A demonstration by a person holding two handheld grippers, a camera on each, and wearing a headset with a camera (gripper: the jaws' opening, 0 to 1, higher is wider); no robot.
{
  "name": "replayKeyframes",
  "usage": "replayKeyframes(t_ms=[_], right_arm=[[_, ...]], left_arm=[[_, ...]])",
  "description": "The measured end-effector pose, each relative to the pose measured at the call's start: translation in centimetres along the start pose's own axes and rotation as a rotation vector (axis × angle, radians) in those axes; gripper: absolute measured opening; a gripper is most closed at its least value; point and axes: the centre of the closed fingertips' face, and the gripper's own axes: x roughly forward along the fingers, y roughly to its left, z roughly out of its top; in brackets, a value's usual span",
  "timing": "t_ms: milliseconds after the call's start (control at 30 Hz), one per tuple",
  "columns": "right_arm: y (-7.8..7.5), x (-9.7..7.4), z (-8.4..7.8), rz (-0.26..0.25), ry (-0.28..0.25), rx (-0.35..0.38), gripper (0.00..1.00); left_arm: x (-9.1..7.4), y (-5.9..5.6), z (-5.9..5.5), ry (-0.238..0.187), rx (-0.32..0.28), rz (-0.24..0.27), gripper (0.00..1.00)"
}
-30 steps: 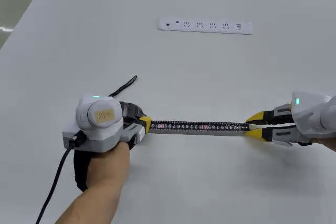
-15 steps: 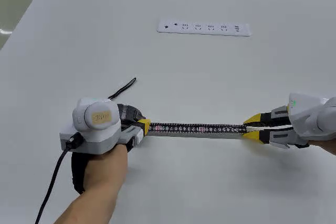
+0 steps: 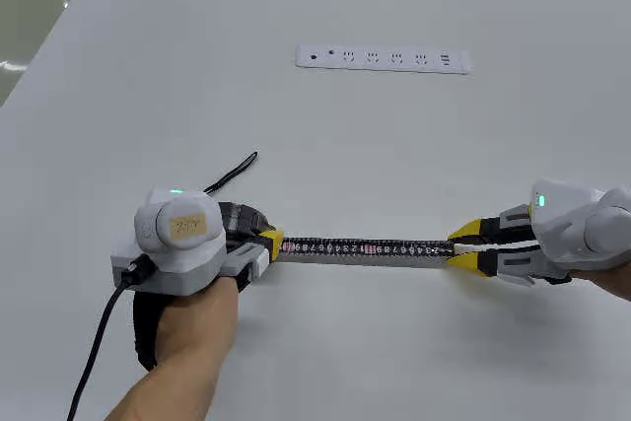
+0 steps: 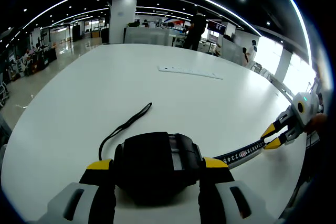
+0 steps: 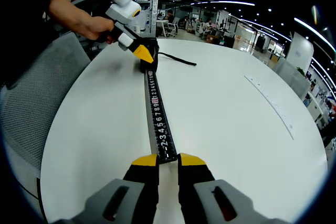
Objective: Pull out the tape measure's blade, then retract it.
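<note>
Left tool (image 3: 267, 243) is clamping the tape measure (image 4: 156, 165) body toward the desk's (image 3: 335, 145) near edge; right tool (image 3: 461, 246) is pinching the blade (image 3: 365, 245) tip, jaws narrow; blade is lying stretched flat between them; power strip (image 3: 383, 57) is sitting toward the far edge.

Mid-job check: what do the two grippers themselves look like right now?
The left gripper and right gripper share white-and-grey housings and black jaws with yellow tips, each with a small green light on top. The left also carries a yellow sticker with illegible writing, a black cable out of its rear, and a black strap by the wrist.
</note>
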Motion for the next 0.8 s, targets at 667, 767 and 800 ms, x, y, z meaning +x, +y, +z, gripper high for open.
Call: replayKeyframes(t_ms=[667, 767, 800], right_arm=[[0.5, 1.1, 1.3, 0.009, -0.017, 0.009, 0.11], [0.4, 1.2, 1.3, 0.009, -0.019, 0.008, 0.11], [0.4, 1.3, 1.3, 0.009, -0.019, 0.008, 0.11]], left_arm=[[0.0, 0.0, 0.0, 0.001, -0.010, -0.005, 0.61], [0.0, 0.0, 0.0, 0.001, -0.013, -0.006, 0.61], [0.0, 0.1, 0.0, 0.001, -0.013, -0.006, 0.61]])
